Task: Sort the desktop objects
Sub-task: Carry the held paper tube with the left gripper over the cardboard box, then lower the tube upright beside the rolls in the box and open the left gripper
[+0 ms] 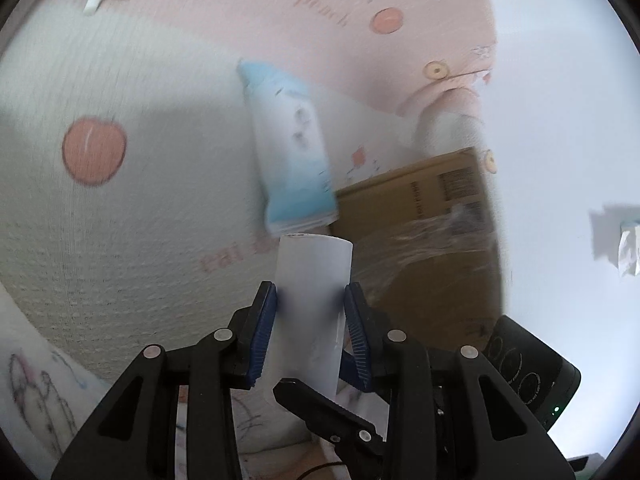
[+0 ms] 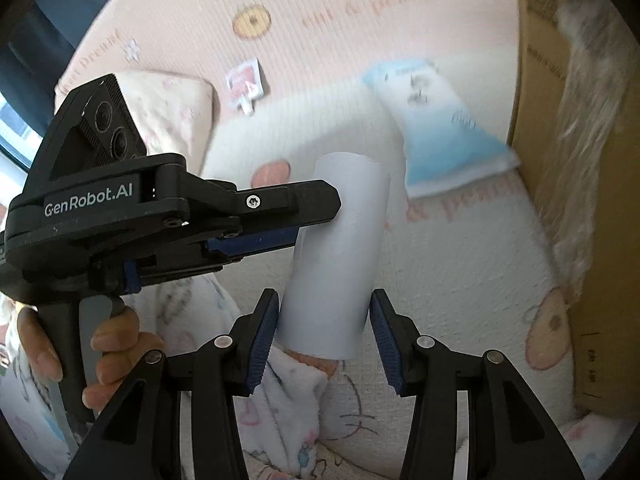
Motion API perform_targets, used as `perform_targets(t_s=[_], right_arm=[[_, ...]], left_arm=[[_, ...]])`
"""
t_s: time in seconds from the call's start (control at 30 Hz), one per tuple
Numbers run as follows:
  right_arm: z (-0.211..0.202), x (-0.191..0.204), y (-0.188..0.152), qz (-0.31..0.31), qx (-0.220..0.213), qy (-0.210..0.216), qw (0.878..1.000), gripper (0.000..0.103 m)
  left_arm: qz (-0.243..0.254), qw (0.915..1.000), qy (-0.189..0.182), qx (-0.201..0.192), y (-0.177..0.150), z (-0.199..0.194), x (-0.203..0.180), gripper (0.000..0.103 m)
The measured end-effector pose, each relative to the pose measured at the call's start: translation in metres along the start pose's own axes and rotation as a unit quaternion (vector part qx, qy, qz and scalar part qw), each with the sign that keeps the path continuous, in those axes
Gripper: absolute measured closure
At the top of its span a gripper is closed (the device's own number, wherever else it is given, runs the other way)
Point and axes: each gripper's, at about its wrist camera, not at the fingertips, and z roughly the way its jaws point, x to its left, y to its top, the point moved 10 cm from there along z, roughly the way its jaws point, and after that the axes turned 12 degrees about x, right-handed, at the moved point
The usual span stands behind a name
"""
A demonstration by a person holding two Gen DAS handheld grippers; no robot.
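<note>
A white paper roll (image 1: 310, 300) is held off the mat. My left gripper (image 1: 310, 300) is shut on its middle, blue pads pressed on both sides. In the right wrist view the roll (image 2: 340, 248) stands between my right gripper's (image 2: 324, 312) open jaws; the left pad (image 2: 266, 320) touches it and the right pad is just apart. The left gripper (image 2: 312, 216) comes in from the left in that view. A blue and white tissue pack (image 1: 290, 148) lies on the mat beyond; it also shows in the right wrist view (image 2: 440, 128).
A brown cardboard box (image 1: 436, 240) with clear tape stands right of the pack, also in the right wrist view (image 2: 560, 160). A small red and white sachet (image 2: 245, 82) lies farther back on the pink cartoon mat (image 2: 200, 20). A folded patterned cloth (image 2: 172, 104) lies left.
</note>
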Motion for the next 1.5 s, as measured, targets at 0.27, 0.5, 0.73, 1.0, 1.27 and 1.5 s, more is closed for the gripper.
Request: perform_targets(t_s=[0.27, 0.5, 0.73, 1.0, 1.27, 1.5], right_arm=[[-0.065, 0.006, 0.016, -0.021, -0.082, -0.001, 0.996, 0.058], [-0.128, 0.013, 0.038, -0.046, -0.147, -0.025, 0.988, 0.058], [-0.177, 0.017, 0.048, -0.065, -0.195, -0.072, 0.976, 0.058], [-0.22, -0.017, 0.073, -0.064, -0.227, -0.115, 0.965, 0.058], [-0.244, -0.039, 0.086, -0.064, -0.234, -0.14, 0.96, 0.058], [-0.235, -0.069, 0.093, -0.063, -0.196, -0.142, 0.968, 0.058]], left_arm=[[0.081, 0.9953, 0.012, -0.051, 0.01, -0.034, -0.07, 0.065], [0.179, 0.9788, 0.019, -0.097, 0.016, -0.058, -0.147, 0.065], [0.237, 0.9648, 0.019, -0.111, 0.028, -0.057, -0.21, 0.065], [0.258, 0.9603, -0.017, -0.104, 0.038, -0.046, -0.263, 0.065], [0.287, 0.9526, -0.002, -0.101, 0.042, -0.036, -0.296, 0.064], [0.249, 0.9669, -0.01, -0.056, 0.063, 0.001, -0.293, 0.064]])
